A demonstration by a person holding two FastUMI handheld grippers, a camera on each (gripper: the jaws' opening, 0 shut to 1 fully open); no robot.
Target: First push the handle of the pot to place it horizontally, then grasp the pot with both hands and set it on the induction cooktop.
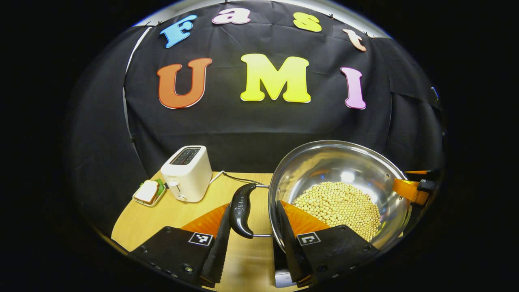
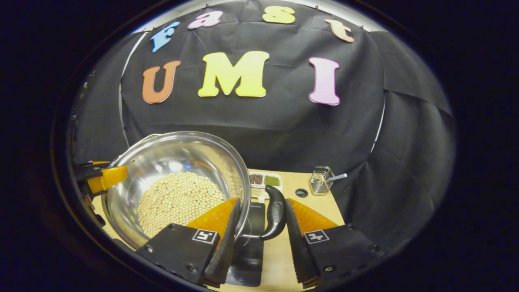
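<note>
Left gripper (image 1: 251, 239): fingers straddle left handle (image 1: 242, 210), pinch can't tell.
Right gripper (image 2: 259, 239): straddles right handle (image 2: 275, 212), same doubt.
Pot (image 2: 194, 156): lifted, beans (image 2: 178, 200) inside, cooktop (image 2: 247, 251) below.
Advice: keep level, lower together.
Toaster (image 1: 186, 172): far on surface (image 1: 162, 219).

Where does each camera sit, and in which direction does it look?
Left gripper view: rides on the left gripper, looking forward over the pot's left handle toward the toaster; its own two fingers show.
Right gripper view: rides on the right gripper, facing the pot's right handle and the cooktop; its own fingers show.
Shared: the pot with beans, and each other's gripper.
</note>
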